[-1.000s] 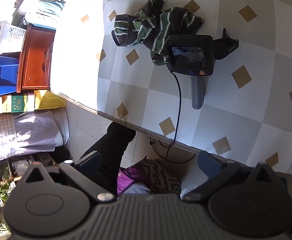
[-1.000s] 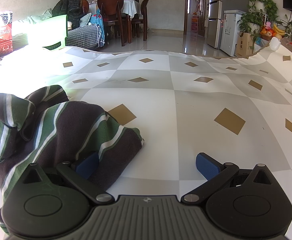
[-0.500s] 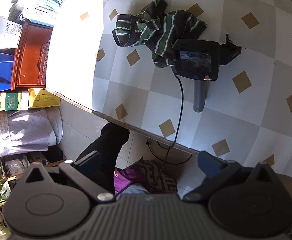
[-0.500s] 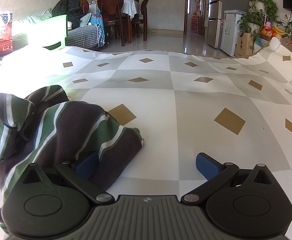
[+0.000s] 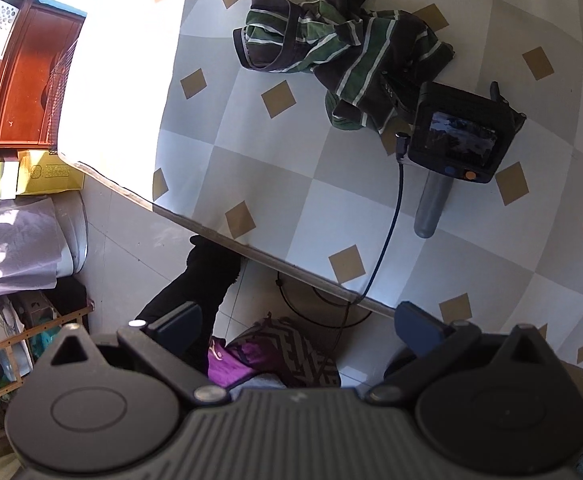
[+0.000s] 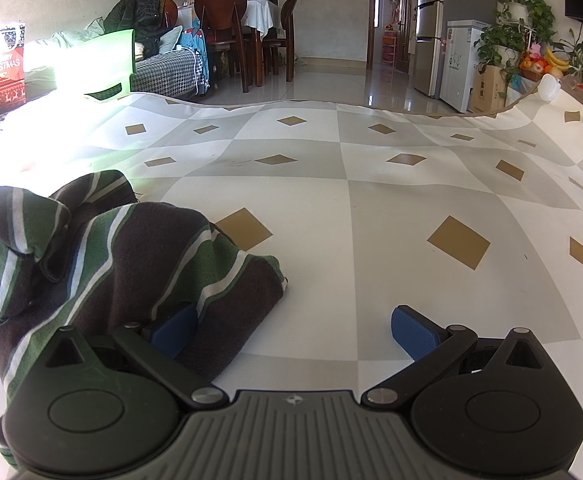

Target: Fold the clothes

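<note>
Your table (image 5: 275, 184), covered in a checked grey-and-white cloth with tan diamonds, fills most of both views, one corner washed out by hard sunlight. Seen from the left wrist camera, high above and looking down, its near edge runs diagonally across the frame, with tiled floor (image 5: 131, 248) and a dark trouser leg (image 5: 199, 284) of yours below it.

A crumpled striped garment (image 5: 343, 56), dark brown with green and white bands, lies in a heap on the cloth, unfolded, toward the sunlit side of the table. From the right wrist camera the same garment (image 6: 103, 264) bulks up at lower left, its nearest fold lying over the inner finger.

Your right gripper (image 6: 295, 330) rests flat on the table, its front end against the garment. Its jaws are spread wide, one blue pad (image 6: 411, 332) bare on the cloth, the other half buried in fabric, and nothing is clamped. From above, that same tool (image 5: 457, 142) shows its rear screen, grey handle and a cable (image 5: 387, 236) trailing off the table edge.

Your left gripper (image 5: 297, 322) hangs in the air well above the table's edge, jaws likewise wide apart and holding nothing.
</note>
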`<act>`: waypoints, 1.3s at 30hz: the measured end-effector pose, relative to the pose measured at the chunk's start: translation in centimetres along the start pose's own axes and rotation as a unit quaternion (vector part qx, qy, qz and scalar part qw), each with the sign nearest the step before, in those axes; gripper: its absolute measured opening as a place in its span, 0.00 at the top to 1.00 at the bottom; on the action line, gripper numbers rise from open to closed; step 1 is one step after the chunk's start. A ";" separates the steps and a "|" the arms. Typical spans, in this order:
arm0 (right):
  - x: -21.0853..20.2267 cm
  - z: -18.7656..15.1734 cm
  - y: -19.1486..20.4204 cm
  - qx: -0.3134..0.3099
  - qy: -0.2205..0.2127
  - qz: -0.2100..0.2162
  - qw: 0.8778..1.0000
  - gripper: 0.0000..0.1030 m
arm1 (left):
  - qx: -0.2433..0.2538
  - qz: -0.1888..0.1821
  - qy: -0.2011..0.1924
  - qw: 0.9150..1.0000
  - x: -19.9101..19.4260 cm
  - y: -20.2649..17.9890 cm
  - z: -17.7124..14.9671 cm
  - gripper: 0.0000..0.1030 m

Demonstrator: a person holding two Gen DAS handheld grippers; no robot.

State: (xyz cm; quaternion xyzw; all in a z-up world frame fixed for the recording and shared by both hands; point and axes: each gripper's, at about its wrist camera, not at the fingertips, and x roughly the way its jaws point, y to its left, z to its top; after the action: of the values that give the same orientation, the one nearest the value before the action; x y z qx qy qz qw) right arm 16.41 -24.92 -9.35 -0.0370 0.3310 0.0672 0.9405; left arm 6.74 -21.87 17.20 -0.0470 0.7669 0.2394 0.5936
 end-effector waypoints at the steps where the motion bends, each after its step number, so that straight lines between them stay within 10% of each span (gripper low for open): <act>1: 0.0 0.0 0.0 0.000 0.000 0.000 1.000 0.00 | -0.002 -0.006 -0.002 1.000 0.3 1.1 0.4 0.00; 20: 0.0 0.0 0.0 0.000 0.000 0.000 1.000 0.00 | 0.016 -0.077 -0.032 0.996 2.2 20.2 7.0 0.00; 39: 0.0 0.0 0.0 0.000 0.000 0.000 1.000 0.00 | -0.017 -0.102 -0.039 0.994 12.0 15.3 8.6 0.00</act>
State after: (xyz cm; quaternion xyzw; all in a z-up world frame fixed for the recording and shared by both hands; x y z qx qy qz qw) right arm 16.40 -24.91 -9.35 -0.0370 0.3310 0.0672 0.9405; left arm 5.47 -2.23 9.25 -0.1262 0.7303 0.1925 0.6432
